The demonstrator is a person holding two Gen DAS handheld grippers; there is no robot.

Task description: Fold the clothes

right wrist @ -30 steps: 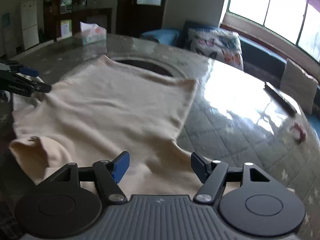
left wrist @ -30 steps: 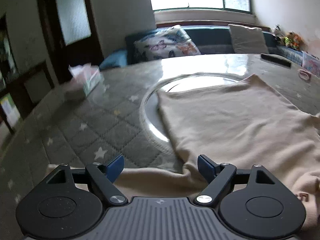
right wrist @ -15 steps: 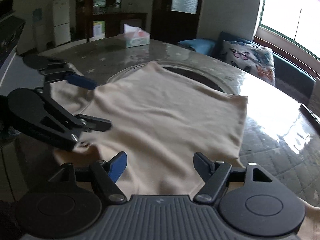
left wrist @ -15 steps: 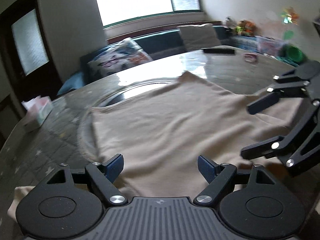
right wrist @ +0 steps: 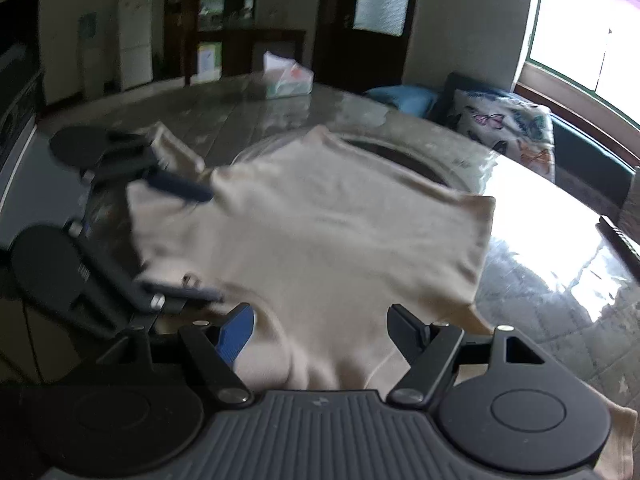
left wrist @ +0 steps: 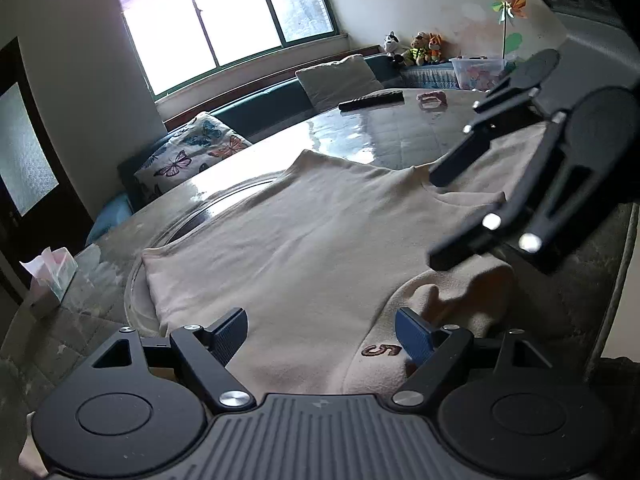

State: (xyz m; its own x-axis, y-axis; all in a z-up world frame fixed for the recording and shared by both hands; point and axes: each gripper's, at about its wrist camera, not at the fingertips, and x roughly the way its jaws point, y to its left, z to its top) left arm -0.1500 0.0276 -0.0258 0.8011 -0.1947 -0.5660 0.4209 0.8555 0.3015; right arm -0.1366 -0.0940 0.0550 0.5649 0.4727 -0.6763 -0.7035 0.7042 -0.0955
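A beige knit garment [left wrist: 300, 240] lies spread flat on the round table, with a small dark red mark stitched near its rumpled near edge [left wrist: 380, 350]. My left gripper [left wrist: 322, 332] hovers open just above that edge, and no cloth is pinched between its pads. At the right of the left wrist view my right gripper [left wrist: 438, 218] also stands open over the garment. In the right wrist view the garment [right wrist: 320, 232] fills the middle. There the right gripper [right wrist: 320, 328] is open over its near hem, and the left gripper [right wrist: 208, 244] is open and blurred at the left.
The table [left wrist: 400, 136] has a quilted star cloth under glass and a glass turntable under the garment. A tissue box [left wrist: 52, 276] stands far left; a black remote [left wrist: 370, 100] and a pink item [left wrist: 432, 100] lie far off. Cushions line a bench by the window.
The left wrist view has swung right, from the table's left side onto the garment. Each gripper has come into the other's view. The right gripper has shifted a little; both stay open.
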